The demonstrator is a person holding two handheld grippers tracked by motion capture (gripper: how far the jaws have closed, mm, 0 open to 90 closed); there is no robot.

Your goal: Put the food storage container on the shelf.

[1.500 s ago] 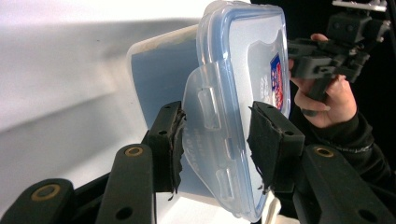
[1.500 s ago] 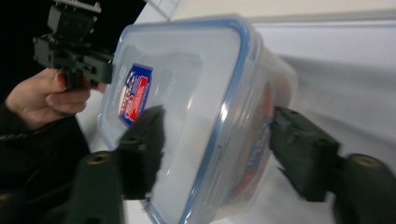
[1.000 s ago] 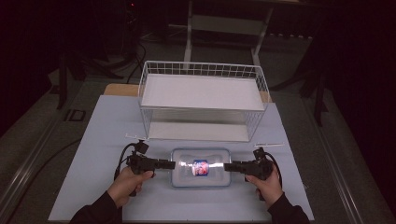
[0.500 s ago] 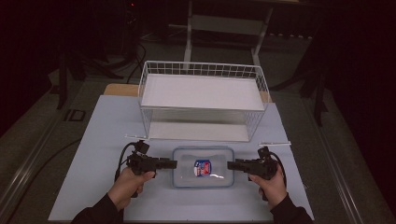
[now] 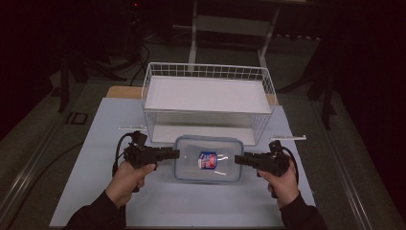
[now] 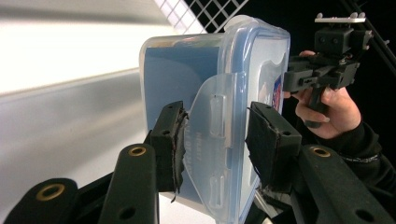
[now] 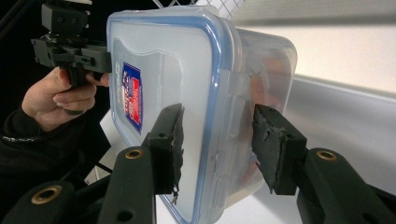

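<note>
A clear plastic container [image 5: 208, 158] with a blue-rimmed lid and a red-and-blue label hangs level above the table, just in front of the wire basket. My left gripper [image 5: 176, 153] is shut on its left end, and my right gripper [image 5: 238, 159] is shut on its right end. In the left gripper view the black pads [image 6: 170, 140] clamp the container [image 6: 187, 70] across its clip flap and lid. In the right gripper view the pads [image 7: 169, 140] squeeze the lid and base of the container [image 7: 177, 60]. Something reddish shows dimly inside.
A white wire basket [image 5: 206, 72] with a white floor stands right behind the container. A pale mat [image 5: 95, 191] covers the table. Two thin white strips [image 5: 129, 127] lie on the mat beside the basket. Dark floor and stands surround the table.
Both grippers have risen together with the container held between them. It now hangs higher above the mat and nearer the basket's front.
</note>
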